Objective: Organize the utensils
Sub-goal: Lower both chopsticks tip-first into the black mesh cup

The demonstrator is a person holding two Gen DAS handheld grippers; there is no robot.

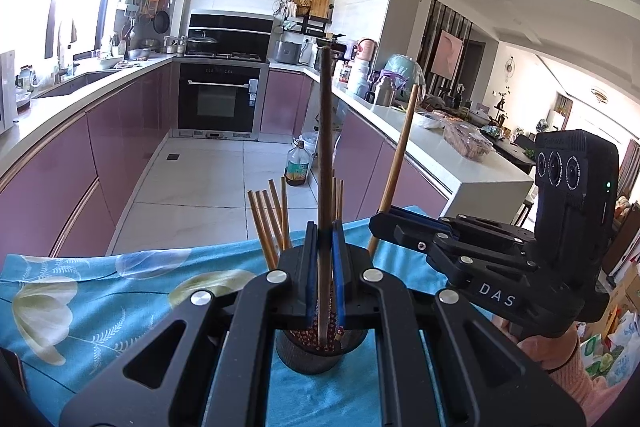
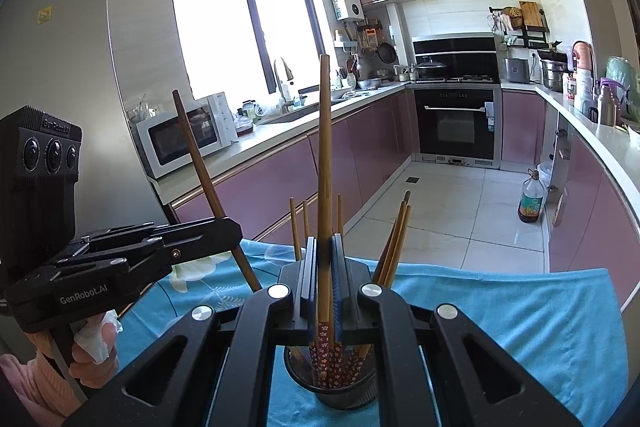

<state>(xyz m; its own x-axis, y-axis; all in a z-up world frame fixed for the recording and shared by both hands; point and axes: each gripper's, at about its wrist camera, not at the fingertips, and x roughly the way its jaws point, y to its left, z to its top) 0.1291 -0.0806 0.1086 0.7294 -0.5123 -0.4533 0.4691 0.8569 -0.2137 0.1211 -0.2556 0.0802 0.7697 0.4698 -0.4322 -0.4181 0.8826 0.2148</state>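
Two grippers each clamp one chopstick above the dark mesh holder (image 2: 332, 383), which stands on the blue floral cloth (image 1: 100, 291) covering the bench; the left gripper (image 1: 324, 267) has its fingers closed on a dark brown chopstick (image 1: 325, 147) held upright over the holder. The right gripper (image 2: 325, 275) has its fingers shut on a lighter bamboo chopstick (image 2: 324, 155), also upright over the holder; more chopsticks (image 2: 394, 243) stand in the holder, leaning outward beside both grippers.
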